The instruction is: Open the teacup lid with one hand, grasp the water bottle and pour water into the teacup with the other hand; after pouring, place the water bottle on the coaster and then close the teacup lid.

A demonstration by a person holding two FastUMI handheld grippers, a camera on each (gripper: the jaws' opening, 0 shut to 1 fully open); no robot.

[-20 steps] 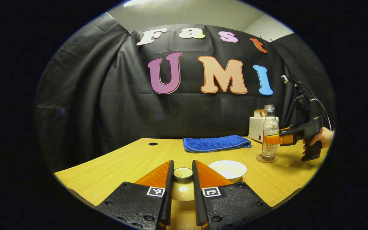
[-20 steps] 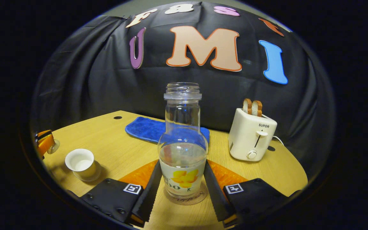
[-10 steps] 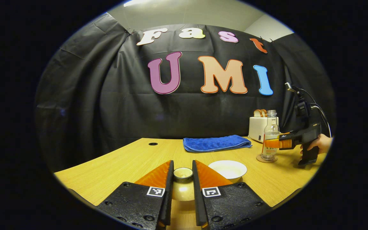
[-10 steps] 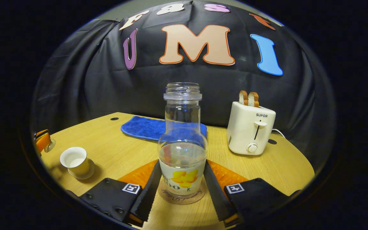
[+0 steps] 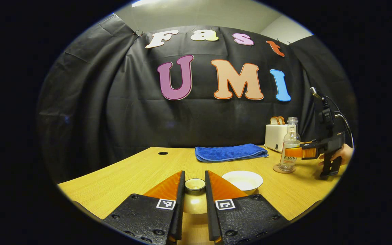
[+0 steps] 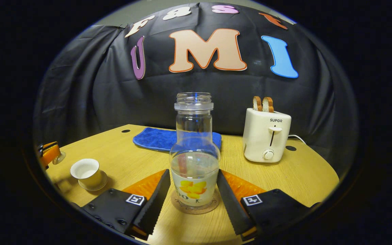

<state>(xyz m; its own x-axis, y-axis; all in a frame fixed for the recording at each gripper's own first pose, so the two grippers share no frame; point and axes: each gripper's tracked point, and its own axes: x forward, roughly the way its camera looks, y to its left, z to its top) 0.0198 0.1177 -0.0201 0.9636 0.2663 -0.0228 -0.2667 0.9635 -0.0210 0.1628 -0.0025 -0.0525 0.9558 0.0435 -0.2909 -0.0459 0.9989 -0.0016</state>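
In the left gripper view, the left gripper (image 5: 194, 200) pinches the lid knob (image 5: 195, 184), holding the lid just beside the open teacup (image 5: 242, 180); closing comes next (lid centred over the rim). In the right gripper view, the water bottle (image 6: 194, 160) stands on the coaster (image 6: 195, 206) between the right gripper (image 6: 193, 197) fingers, parted and clear of the glass; I judge placing done, withdrawal straight back next.

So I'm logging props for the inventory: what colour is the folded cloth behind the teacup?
Blue; the cloth shows best in the right gripper view.
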